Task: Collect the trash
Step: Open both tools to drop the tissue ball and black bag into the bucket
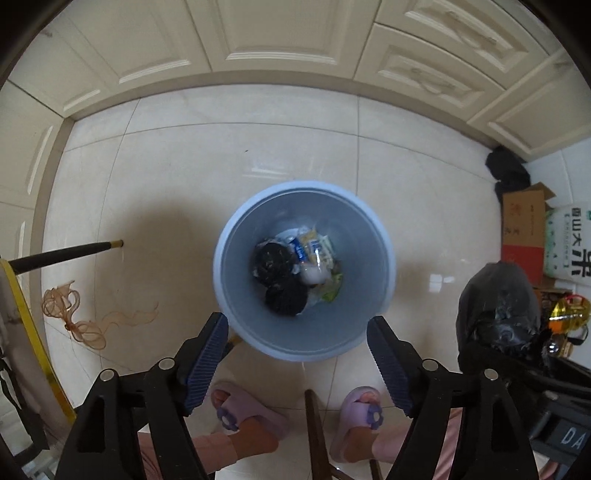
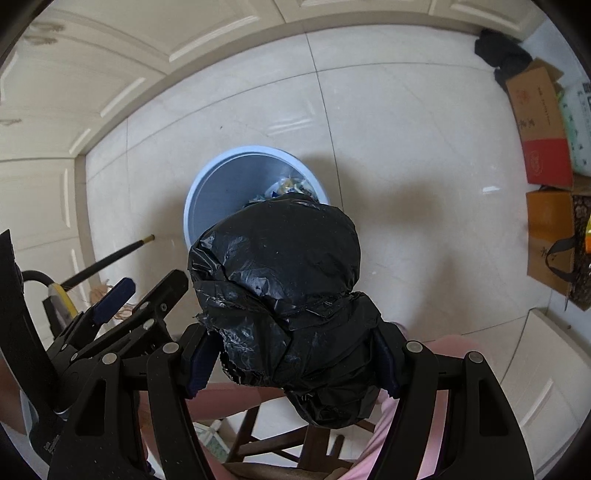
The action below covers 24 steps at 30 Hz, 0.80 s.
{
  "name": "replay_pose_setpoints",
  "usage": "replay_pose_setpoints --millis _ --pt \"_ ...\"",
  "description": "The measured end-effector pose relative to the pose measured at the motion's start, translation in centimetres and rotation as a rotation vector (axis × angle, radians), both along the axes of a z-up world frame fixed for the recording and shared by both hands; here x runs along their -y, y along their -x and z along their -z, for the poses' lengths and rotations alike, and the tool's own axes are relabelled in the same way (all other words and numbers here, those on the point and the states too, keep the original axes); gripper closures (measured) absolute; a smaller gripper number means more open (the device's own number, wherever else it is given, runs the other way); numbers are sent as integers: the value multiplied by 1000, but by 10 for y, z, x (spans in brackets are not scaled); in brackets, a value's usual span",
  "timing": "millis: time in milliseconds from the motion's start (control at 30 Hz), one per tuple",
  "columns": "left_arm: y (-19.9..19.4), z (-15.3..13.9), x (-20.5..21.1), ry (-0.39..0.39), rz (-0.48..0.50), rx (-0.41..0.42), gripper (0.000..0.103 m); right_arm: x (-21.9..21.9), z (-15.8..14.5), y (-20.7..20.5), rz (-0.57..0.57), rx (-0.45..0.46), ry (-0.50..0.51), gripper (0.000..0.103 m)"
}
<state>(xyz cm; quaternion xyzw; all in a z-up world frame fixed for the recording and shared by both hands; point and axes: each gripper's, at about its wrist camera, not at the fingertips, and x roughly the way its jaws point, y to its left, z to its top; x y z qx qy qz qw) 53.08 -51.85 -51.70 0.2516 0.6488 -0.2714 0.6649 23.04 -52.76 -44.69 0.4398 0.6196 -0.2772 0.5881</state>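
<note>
A light blue trash bin (image 1: pixel 258 343) stands on the tiled floor, with wrappers and dark trash (image 1: pixel 295 269) at its bottom. My left gripper (image 1: pixel 297 358) is open and empty, held above the bin's near rim. My right gripper (image 2: pixel 295 354) is shut on a crumpled black trash bag (image 2: pixel 280 280), held up above and to the right of the bin (image 2: pixel 207 184). The bag also shows at the right of the left wrist view (image 1: pixel 495 306). The left gripper (image 2: pixel 122 295) shows at the left of the right wrist view.
Cream cabinets (image 1: pixel 277 33) line the far wall. Cardboard boxes (image 1: pixel 522 221), a rice bag (image 1: pixel 569 243) and an oil bottle (image 1: pixel 567 314) stand at the right. A dark pole (image 1: pixel 66 254) and brown ribbon (image 1: pixel 74 314) lie at the left. My slippered feet (image 1: pixel 354 417) and a wooden stool (image 2: pixel 277 435) are below.
</note>
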Motion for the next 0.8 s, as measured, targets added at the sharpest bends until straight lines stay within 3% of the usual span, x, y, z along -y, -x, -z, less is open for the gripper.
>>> replay_pose_setpoints --millis 133,333,533,600,700,800 --pt "-5 4 -7 -23 -11 7 22 -6 6 -15 -16 3 -18 32" --pt "-9 14 -17 -66 -25 52 19 -17 21 -47 -65 -8 -36 31" --pt "-14 24 -34 -82 -62 47 18 -32 35 -74 -109 -19 -52 30" --pt "-16 28 -35 -93 -61 53 18 -37 39 -80 -124 -32 -50 27" --pt "-17 21 -49 -100 -72 55 17 -40 41 -84 -126 -59 -40 12" --pt "-19 22 -52 -104 -74 51 17 -38 39 -83 -108 -55 -35 9"
